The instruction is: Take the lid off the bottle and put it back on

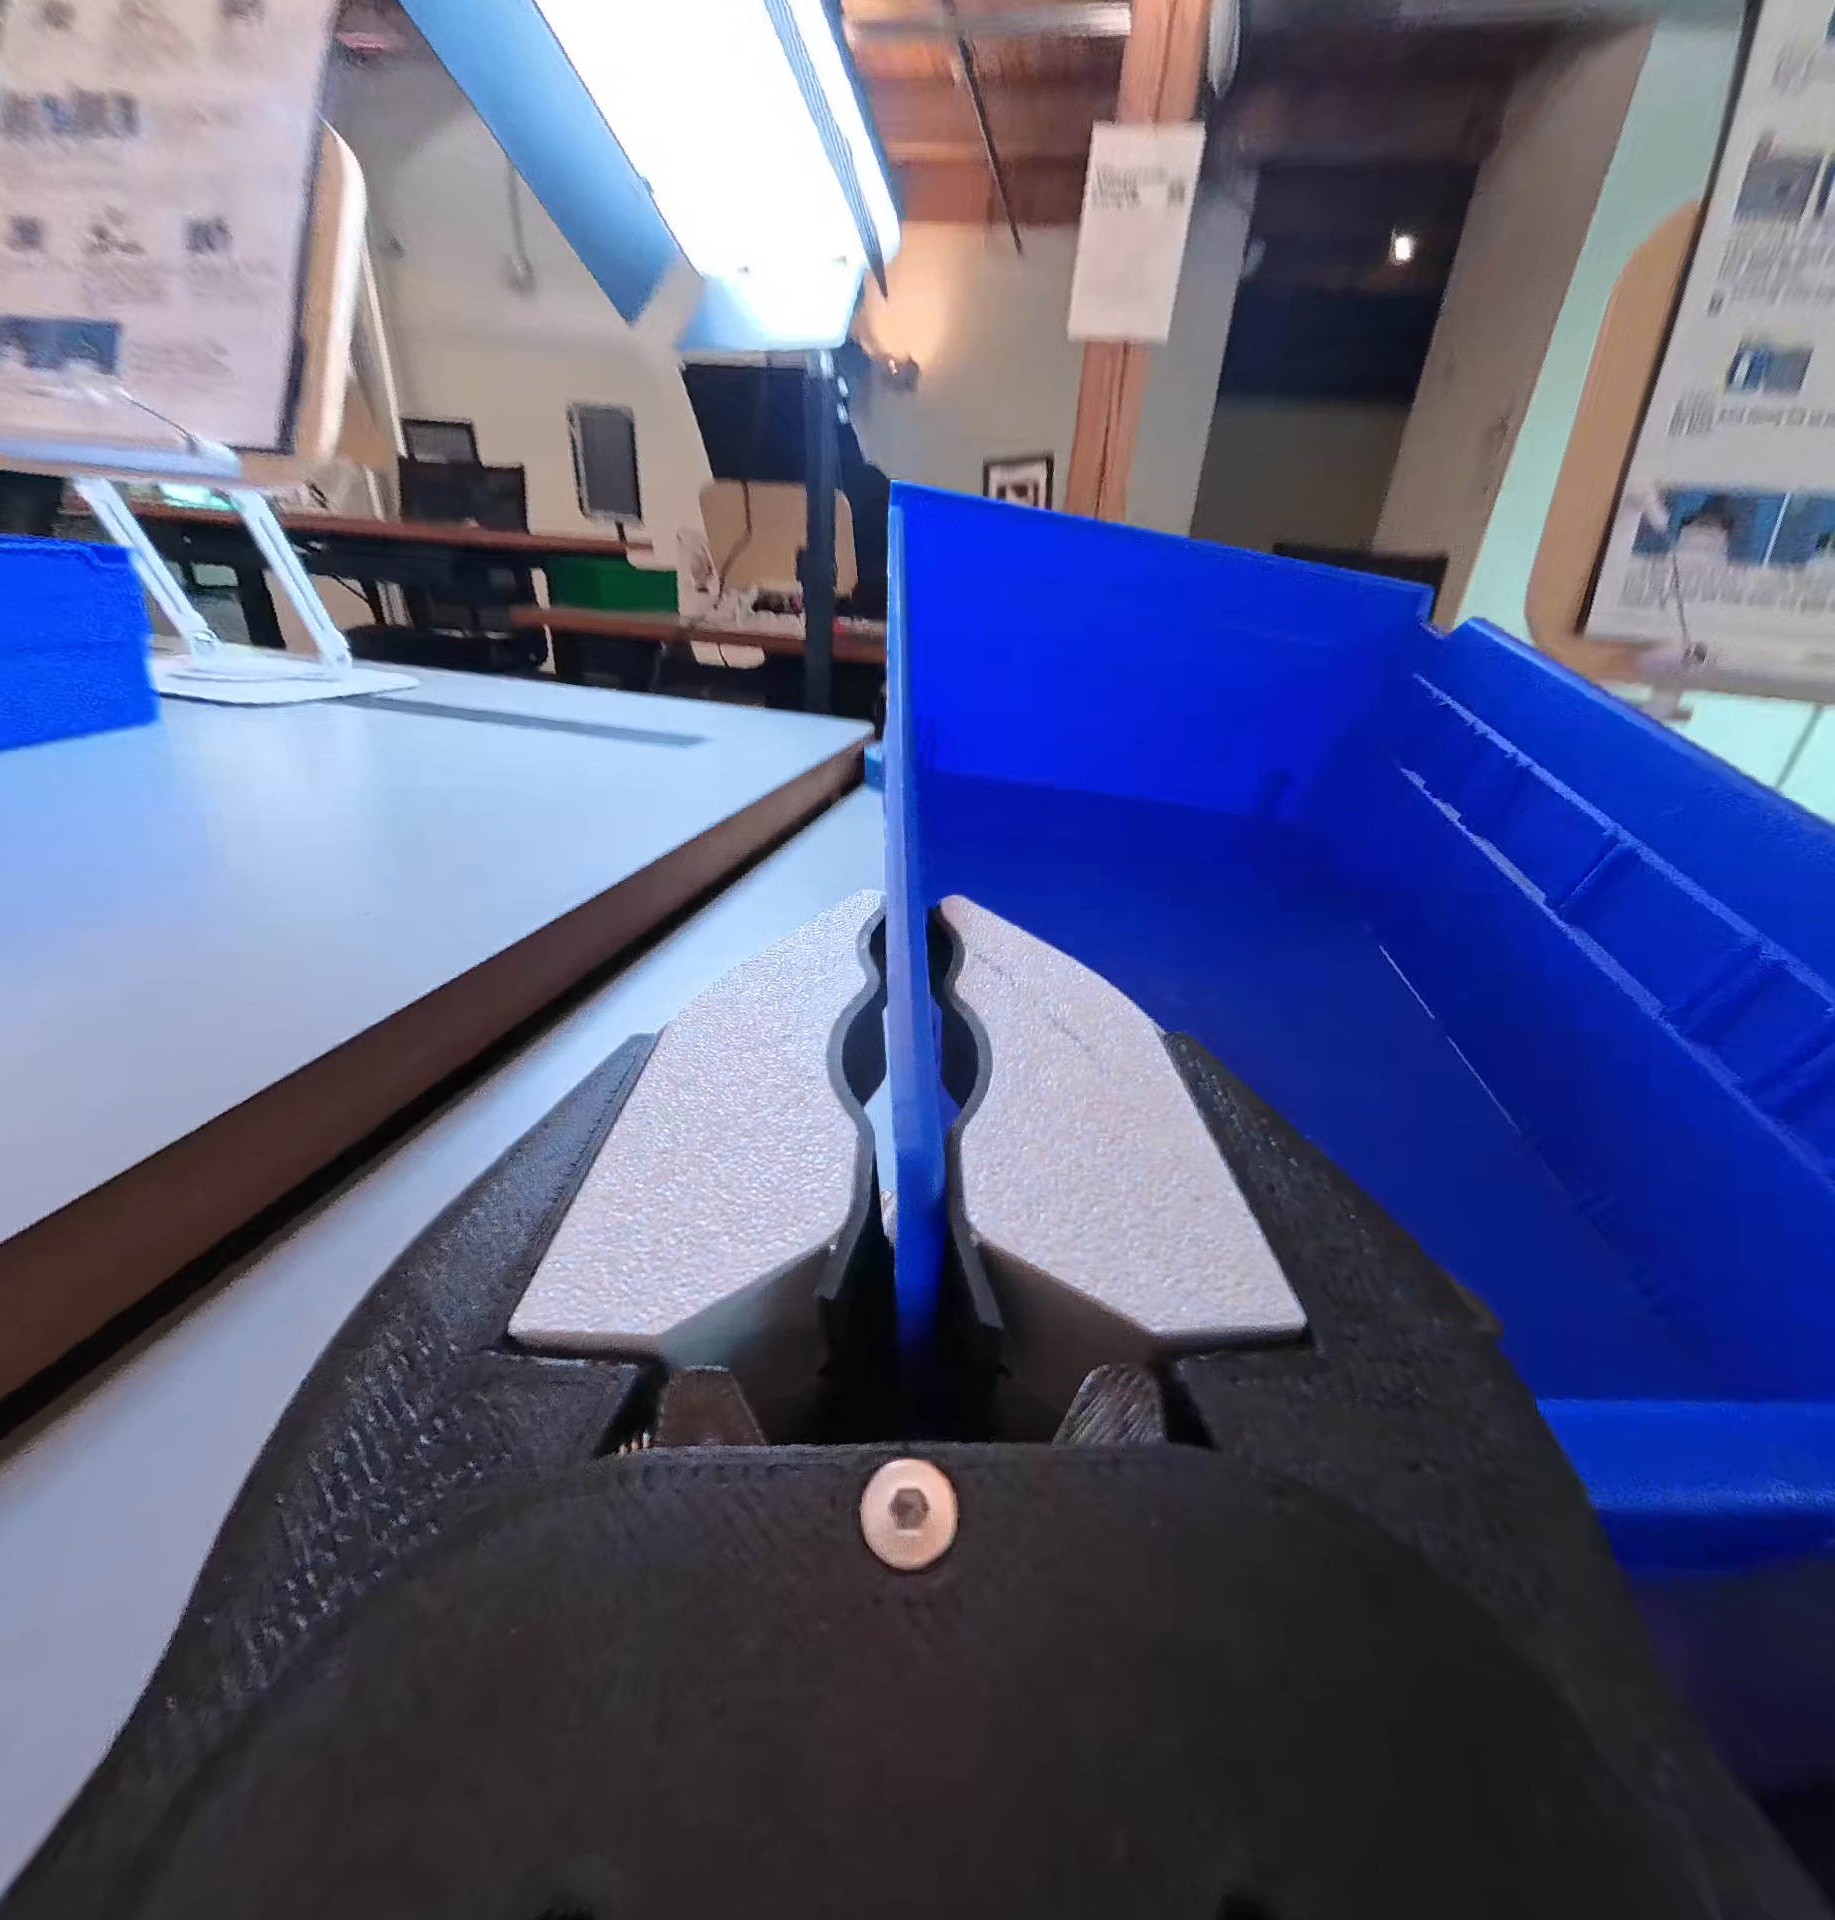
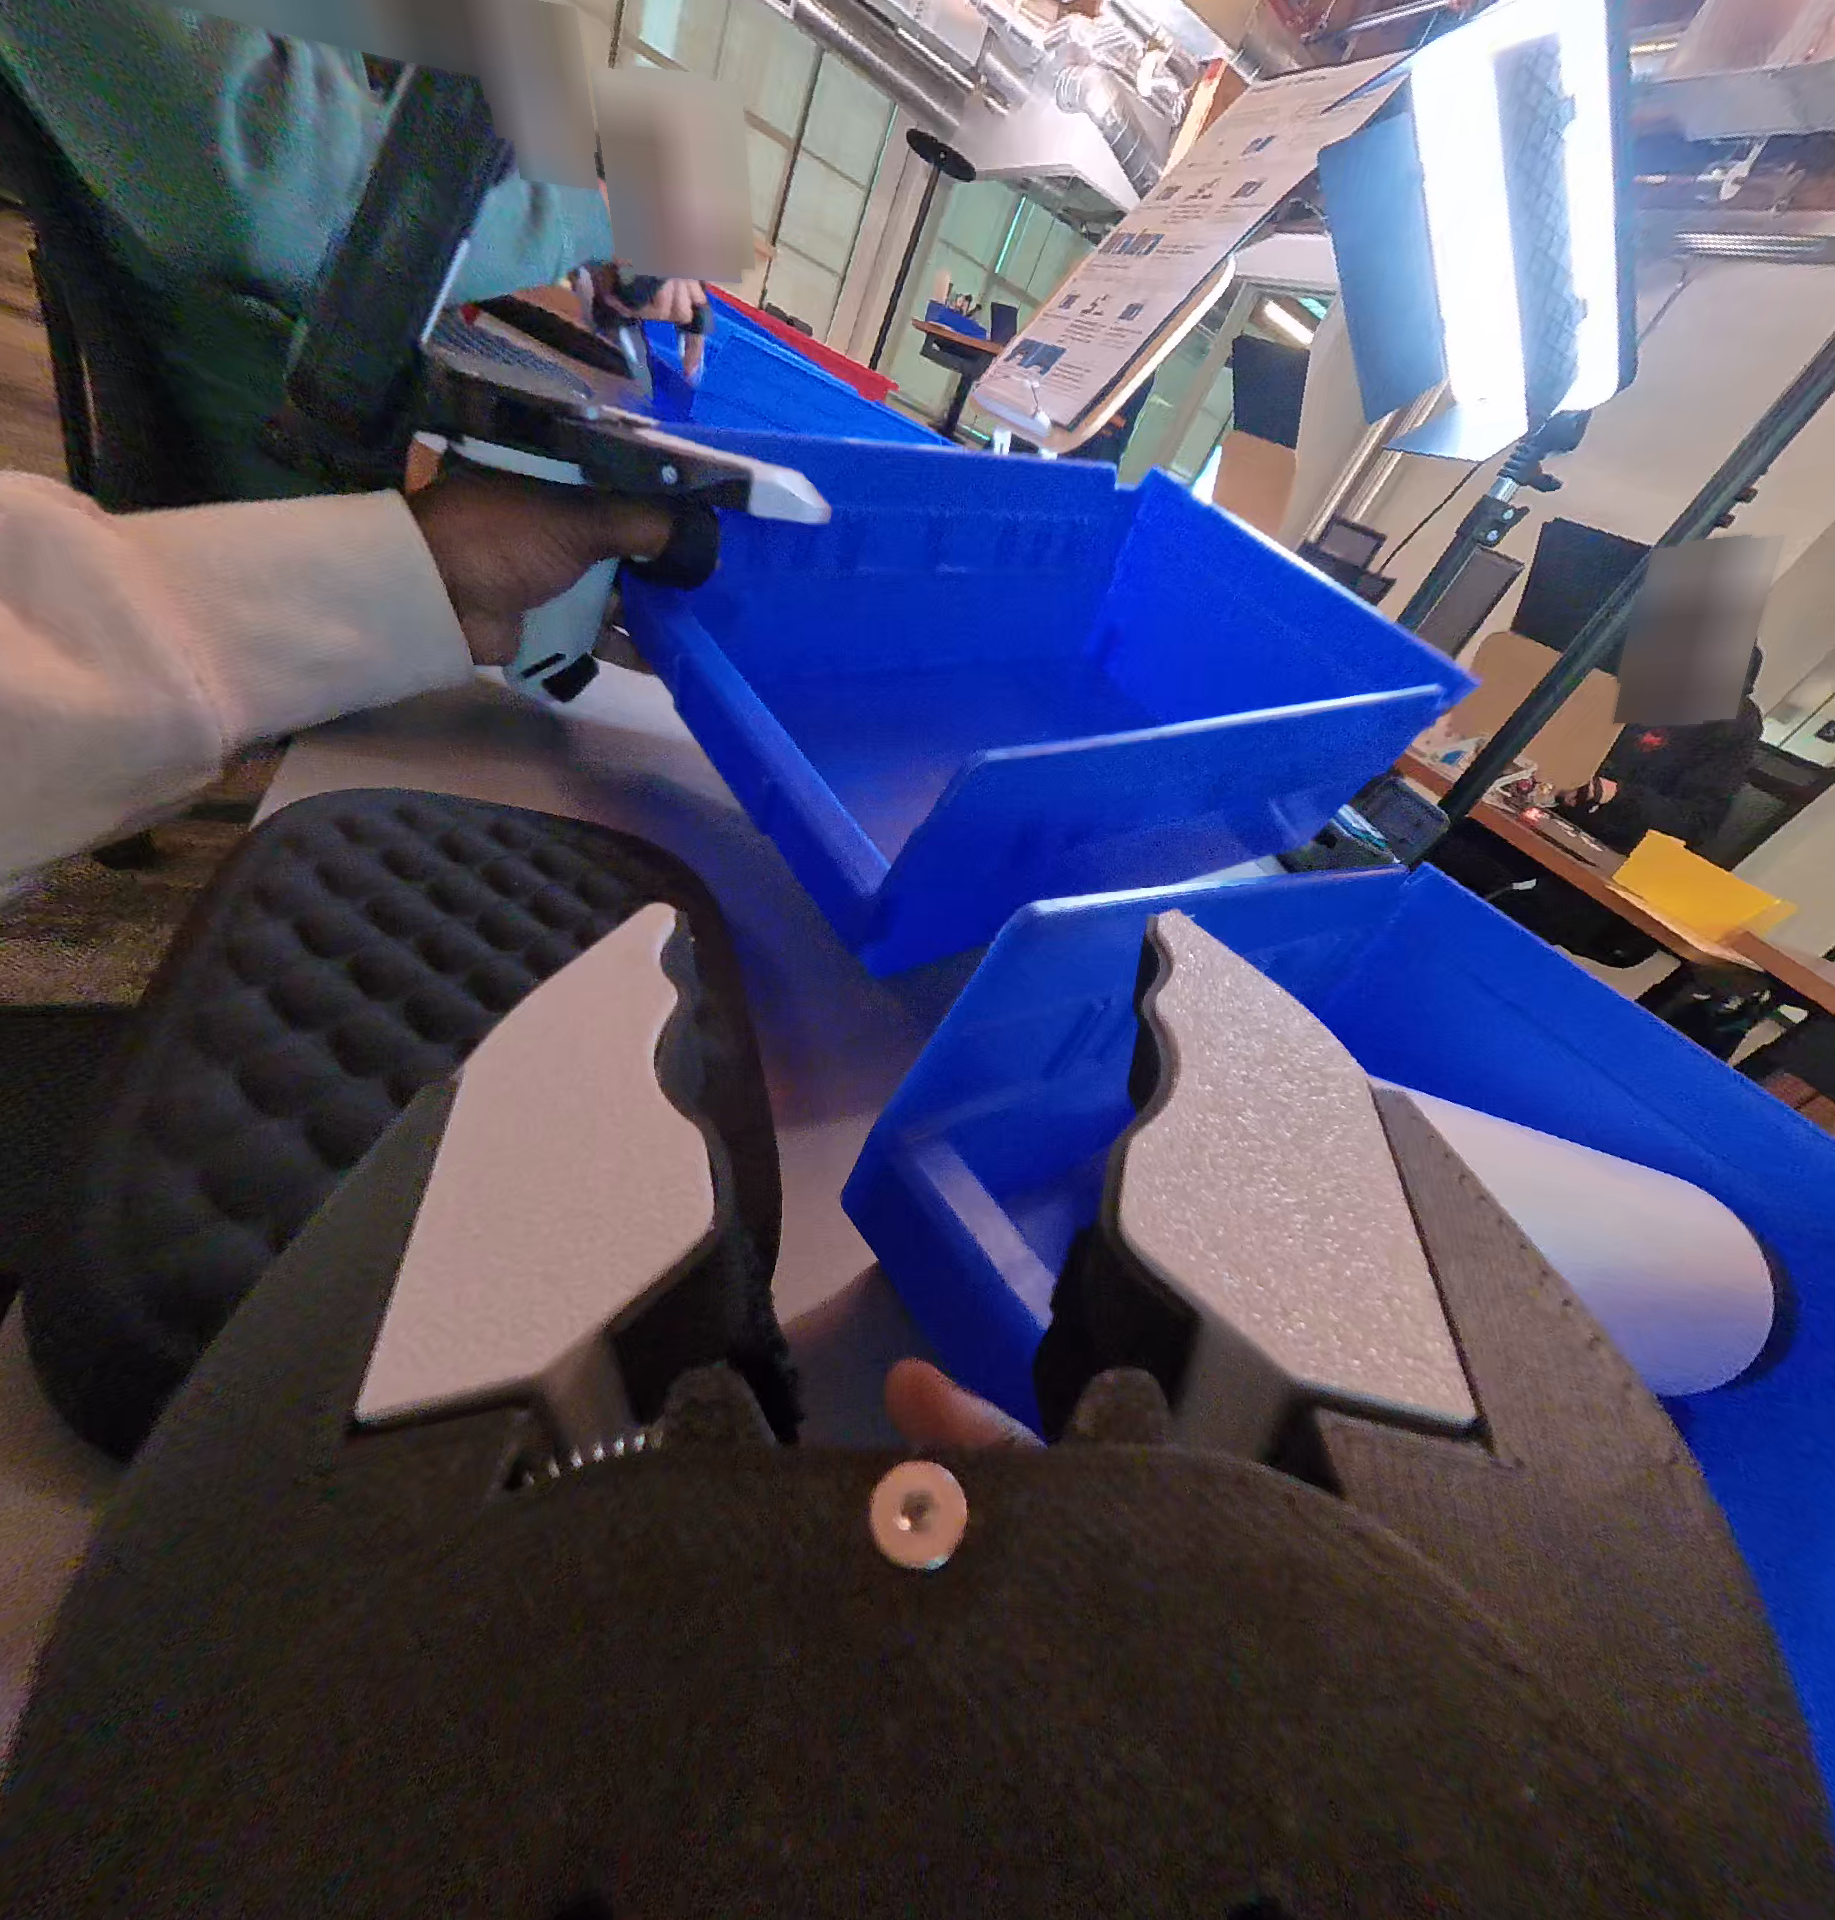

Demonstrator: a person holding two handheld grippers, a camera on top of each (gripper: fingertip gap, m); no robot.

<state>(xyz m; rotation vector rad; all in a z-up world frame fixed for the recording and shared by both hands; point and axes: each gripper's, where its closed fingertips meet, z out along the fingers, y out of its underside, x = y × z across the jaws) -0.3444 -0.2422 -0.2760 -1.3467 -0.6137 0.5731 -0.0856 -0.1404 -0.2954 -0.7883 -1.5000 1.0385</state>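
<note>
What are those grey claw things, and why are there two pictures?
They are grabbers, each held in a person's hand, with a camera on each that looks along its two fingers. So one picture comes from each grabber.

The left grabber is pinching the thin wall of a blue bin. In the other picture you see that same grabber from the side, with the hand holding it.

The right grabber is open and holds nothing. Below it is a second blue bin with something white inside, maybe the bottle. A black bumpy pad lies on the grey table.

Blue bins (image 2: 996, 665), black textured pad (image 2: 373, 997), lamp (image 1: 726, 156)
</note>
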